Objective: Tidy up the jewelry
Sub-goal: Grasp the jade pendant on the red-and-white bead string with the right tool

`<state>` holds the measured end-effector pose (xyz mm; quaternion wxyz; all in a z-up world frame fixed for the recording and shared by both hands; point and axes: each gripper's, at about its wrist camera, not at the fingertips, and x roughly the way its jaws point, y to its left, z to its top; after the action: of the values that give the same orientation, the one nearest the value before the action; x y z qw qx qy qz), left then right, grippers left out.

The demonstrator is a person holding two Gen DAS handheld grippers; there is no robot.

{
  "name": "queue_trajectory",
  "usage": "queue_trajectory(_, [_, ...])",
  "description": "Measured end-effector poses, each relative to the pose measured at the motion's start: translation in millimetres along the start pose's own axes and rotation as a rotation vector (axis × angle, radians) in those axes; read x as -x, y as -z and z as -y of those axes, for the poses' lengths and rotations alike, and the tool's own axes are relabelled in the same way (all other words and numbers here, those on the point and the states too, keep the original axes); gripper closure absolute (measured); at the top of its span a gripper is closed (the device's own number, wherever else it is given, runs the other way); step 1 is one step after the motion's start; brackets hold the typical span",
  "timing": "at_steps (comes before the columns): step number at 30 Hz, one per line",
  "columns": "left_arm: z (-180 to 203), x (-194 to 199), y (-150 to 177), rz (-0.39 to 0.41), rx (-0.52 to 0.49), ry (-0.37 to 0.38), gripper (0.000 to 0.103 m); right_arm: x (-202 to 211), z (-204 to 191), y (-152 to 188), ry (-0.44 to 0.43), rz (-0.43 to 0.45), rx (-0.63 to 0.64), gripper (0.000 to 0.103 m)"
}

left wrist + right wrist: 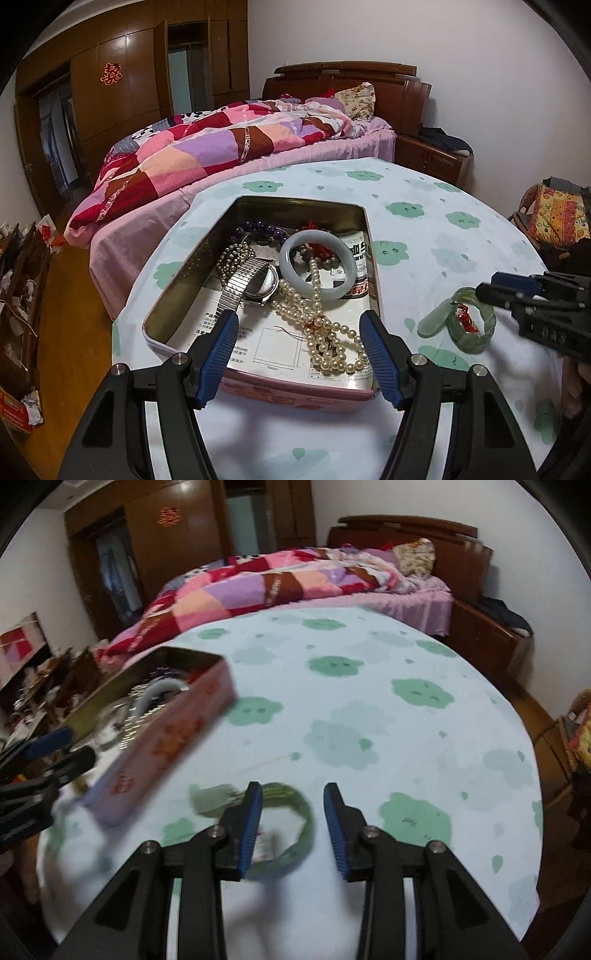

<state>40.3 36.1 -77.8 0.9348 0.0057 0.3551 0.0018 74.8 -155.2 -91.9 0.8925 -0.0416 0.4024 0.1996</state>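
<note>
A pink tin box (258, 391) stands open on the table and holds a pearl necklace (325, 332), a metal watch (255, 284), a pale jade bangle (317, 266) and dark bead bracelets (258, 229). My left gripper (299, 325) is open and empty over the box's near edge. A green bangle (472, 325) with a pale green pendant (434, 321) lies on the cloth right of the box. My right gripper (293, 801) is open, its jaws around the far part of the green bangle (299, 812). The box also shows in the right wrist view (166, 746).
The round table wears a pale cloth (424, 221) with green cloud prints. A bed with a patchwork quilt (207, 147) stands behind it. A cluttered shelf (18, 295) is at the left, a chair with a cushion (557, 214) at the right.
</note>
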Motion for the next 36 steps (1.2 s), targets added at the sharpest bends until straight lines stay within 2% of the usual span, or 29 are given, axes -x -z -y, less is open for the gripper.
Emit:
queue_trajectory(2, [1, 0, 1, -0.002, -0.004, -0.001, 0.035, -3, -12, 4, -0.034, -0.021, 0.037, 0.066])
queue_trajectory(6, [2, 0, 1, -0.003, -0.005, -0.001, 0.035, -13, -23, 7, -0.068, -0.058, 0.073, 0.077])
queue_trajectory(8, [2, 0, 0, -0.003, -0.004, 0.002, 0.035, -14, -24, 8, -0.089, -0.060, 0.074, 0.089])
queue_trajectory(10, [2, 0, 0, -0.002, -0.003, 0.005, 0.035, -13, -25, 7, -0.096, -0.054, 0.084, 0.094])
queue_trajectory(16, [5, 6, -6, 0.014, -0.008, 0.019, 0.035, 1, -25, 3, -0.111, 0.018, 0.071, 0.096])
queue_trajectory(23, [26, 3, -11, -0.001, -0.076, 0.062, 0.035, 30, -15, -16, -0.097, 0.130, 0.036, 0.097])
queue_trajectory(29, [47, 3, -15, -0.002, -0.128, 0.106, 0.035, 55, 1, -35, -0.070, 0.215, 0.008, 0.097])
queue_trajectory(36, [60, -4, -22, -0.022, -0.145, 0.142, 0.035, 75, 24, -50, -0.024, 0.292, -0.033, 0.097])
